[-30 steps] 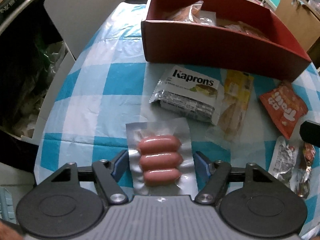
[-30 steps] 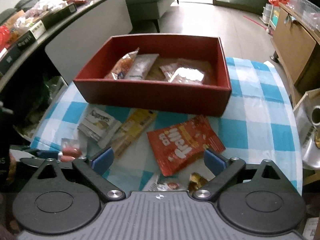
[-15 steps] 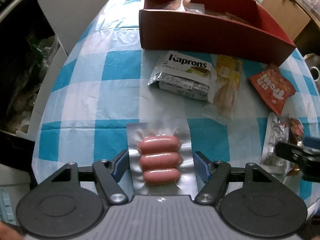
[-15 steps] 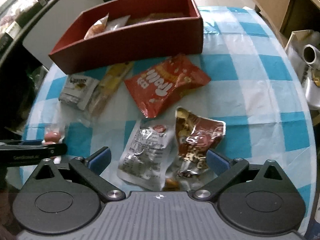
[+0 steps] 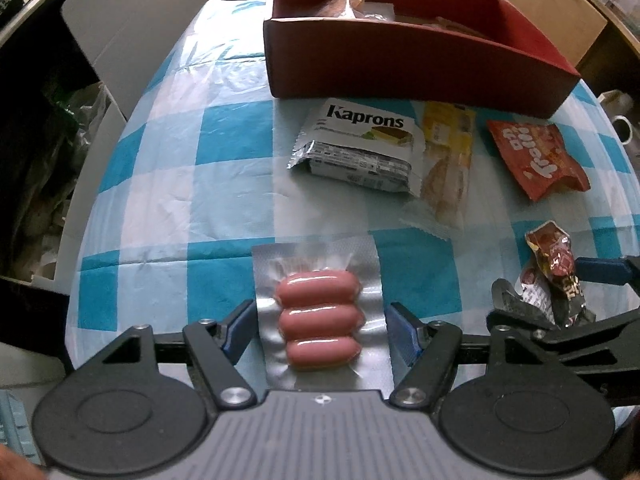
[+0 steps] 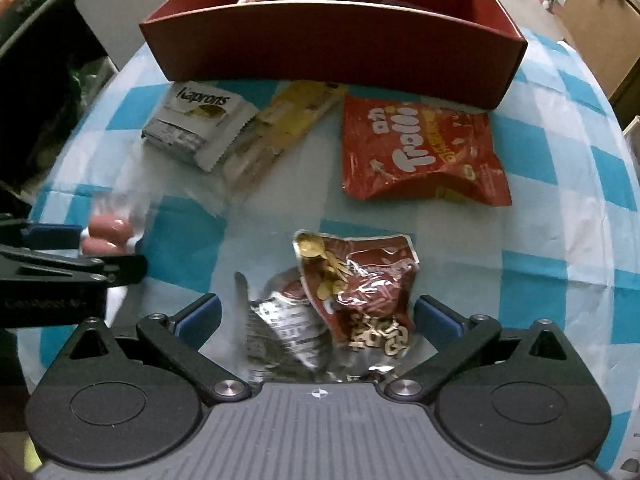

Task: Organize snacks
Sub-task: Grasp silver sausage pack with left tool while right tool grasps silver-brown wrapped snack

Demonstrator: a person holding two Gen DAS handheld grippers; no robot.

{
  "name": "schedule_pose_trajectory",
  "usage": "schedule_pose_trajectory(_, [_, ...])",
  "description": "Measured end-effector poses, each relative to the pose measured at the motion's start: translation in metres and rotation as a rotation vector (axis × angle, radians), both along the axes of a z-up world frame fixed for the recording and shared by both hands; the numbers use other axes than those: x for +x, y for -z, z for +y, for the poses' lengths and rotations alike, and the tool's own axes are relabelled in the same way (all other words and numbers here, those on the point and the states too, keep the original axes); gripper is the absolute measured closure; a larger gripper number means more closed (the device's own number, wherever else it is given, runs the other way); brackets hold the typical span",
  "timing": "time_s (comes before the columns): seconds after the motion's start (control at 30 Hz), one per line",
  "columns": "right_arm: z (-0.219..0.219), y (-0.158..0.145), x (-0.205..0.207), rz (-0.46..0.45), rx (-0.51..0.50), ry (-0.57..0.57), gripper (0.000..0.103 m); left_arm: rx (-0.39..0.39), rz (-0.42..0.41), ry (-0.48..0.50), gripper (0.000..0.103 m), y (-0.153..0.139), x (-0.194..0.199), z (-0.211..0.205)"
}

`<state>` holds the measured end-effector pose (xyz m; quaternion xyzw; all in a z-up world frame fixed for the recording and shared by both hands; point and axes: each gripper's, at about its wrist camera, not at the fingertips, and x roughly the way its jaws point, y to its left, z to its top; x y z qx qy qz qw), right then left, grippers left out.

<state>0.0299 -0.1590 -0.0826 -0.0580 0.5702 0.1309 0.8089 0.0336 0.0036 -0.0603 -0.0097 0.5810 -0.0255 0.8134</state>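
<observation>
Beside the box (image 5: 400, 60) — Kaprons pack (image 5: 360, 148); Trolli bag (image 6: 420, 152).

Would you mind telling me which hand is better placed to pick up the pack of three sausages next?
Left. The left gripper is open with its fingers on either side of the sausage pack. The right gripper is open around the brown snack pouch instead.

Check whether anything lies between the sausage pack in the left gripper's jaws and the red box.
The sausage pack sits between the open left gripper fingers. On the table toward the red box lies the Kaprons packet; lifting over it avoids contact.
</observation>
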Motion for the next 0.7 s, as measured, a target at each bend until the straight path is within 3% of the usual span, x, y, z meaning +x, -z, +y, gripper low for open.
schedule_pose_trajectory(0.13, [0.005,0.005,-0.009,-0.015,-0.08,-0.068,0.0,0.025,-0.013,0.028,0.039,0.001,-0.004,-0.004])
schedule_pose_trajectory(0.33, [0.005,0.005,-0.012,-0.047,-0.071,-0.051,0.0,0.06,-0.027,0.055,0.035,0.003,-0.007,-0.01])
schedule_pose_trajectory(0.5, [0.002,0.005,-0.018,-0.128,-0.058,-0.051,0.0,0.058,-0.025,0.051,0.034,0.003,-0.008,-0.009])
schedule_pose_trajectory(0.7, [0.004,-0.001,-0.03,-0.089,-0.076,-0.082,0.009,0.049,-0.014,0.05,0.033,0.003,-0.006,-0.007])
